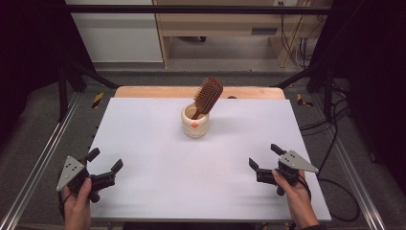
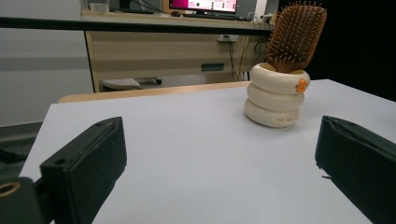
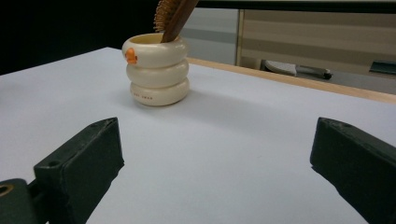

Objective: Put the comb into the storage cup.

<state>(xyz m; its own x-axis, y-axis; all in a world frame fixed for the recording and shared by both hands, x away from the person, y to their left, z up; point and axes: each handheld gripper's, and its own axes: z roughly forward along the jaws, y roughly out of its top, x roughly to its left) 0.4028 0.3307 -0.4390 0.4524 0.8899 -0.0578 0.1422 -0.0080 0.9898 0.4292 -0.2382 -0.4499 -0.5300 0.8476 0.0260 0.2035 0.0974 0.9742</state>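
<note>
High view: left gripper (image 1: 105, 161) and right gripper (image 1: 264, 156) at near desk (image 1: 143, 143) corners, jaws wide apart, empty. Ringed cream cup (image 1: 195, 121) mid-far, wooden hairbrush (image 1: 207, 97) leaning inside.

Left gripper view: jaws spread, gripping nothing; cup (image 2: 276, 94) ahead right.

Right gripper view: jaws spread, empty; cup (image 3: 156, 69) ahead left.

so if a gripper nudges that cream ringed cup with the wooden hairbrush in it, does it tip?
Possibly. The wooden hairbrush leans out above the cream ringed cup, likely making it top-heavy. The cup looks glossy, so it may slide on the white tabletop.
</note>
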